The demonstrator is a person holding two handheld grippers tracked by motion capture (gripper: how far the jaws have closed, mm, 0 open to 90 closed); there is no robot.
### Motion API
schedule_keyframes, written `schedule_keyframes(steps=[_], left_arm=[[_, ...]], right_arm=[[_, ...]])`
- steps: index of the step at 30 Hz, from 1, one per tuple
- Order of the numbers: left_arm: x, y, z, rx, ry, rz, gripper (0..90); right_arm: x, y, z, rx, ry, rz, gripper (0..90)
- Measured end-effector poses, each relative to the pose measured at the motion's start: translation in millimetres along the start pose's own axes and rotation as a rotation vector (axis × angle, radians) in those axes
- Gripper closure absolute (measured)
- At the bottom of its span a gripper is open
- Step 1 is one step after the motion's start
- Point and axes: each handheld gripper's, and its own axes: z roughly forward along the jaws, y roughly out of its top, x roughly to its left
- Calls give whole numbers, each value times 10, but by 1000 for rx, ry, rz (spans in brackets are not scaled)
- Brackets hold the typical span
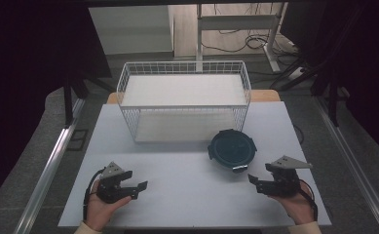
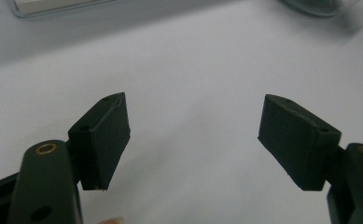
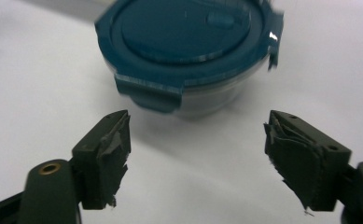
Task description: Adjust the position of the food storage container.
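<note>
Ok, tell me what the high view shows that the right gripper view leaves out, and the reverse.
High view alone: the white wire basket at the back of the table, the left gripper and both hands. Right gripper view alone: the torn padding on the right gripper jaws, and the clear wall under the container's lid. Both: the round container with the blue lid, and the right gripper open, short of it.

I can read no text, label, brand, number or sign anywhere. The blue lid of the round container (image 3: 188,32) is plain, and the wire basket (image 1: 184,100) and the white table (image 1: 177,180) carry no writing.
</note>
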Motion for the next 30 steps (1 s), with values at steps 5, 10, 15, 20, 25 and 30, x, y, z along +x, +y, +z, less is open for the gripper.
schedule_keyframes(steps=[5, 10, 15, 20, 25, 30], left_arm=[[-2, 14, -38, -29, -50, -28, 269], [-14, 19, -19, -16, -43, -18, 275], [-7, 13, -6, -14, -29, -29, 268], [-7, 51, 11, -13, -52, -50, 266], [-27, 62, 23, -10, -56, -46, 266], [8, 44, 14, -8, -49, -57, 264]], right_arm=[[-6, 136, -65, -11, -10, 6, 283], [-55, 265, -83, -5, -8, 2, 352], [-116, 423, -60, 7, -3, 0, 413], [-171, 542, -55, 7, 12, 0, 470], [-229, 675, -14, 11, 0, -4, 521], [-285, 895, 106, 15, -11, -16, 630]])
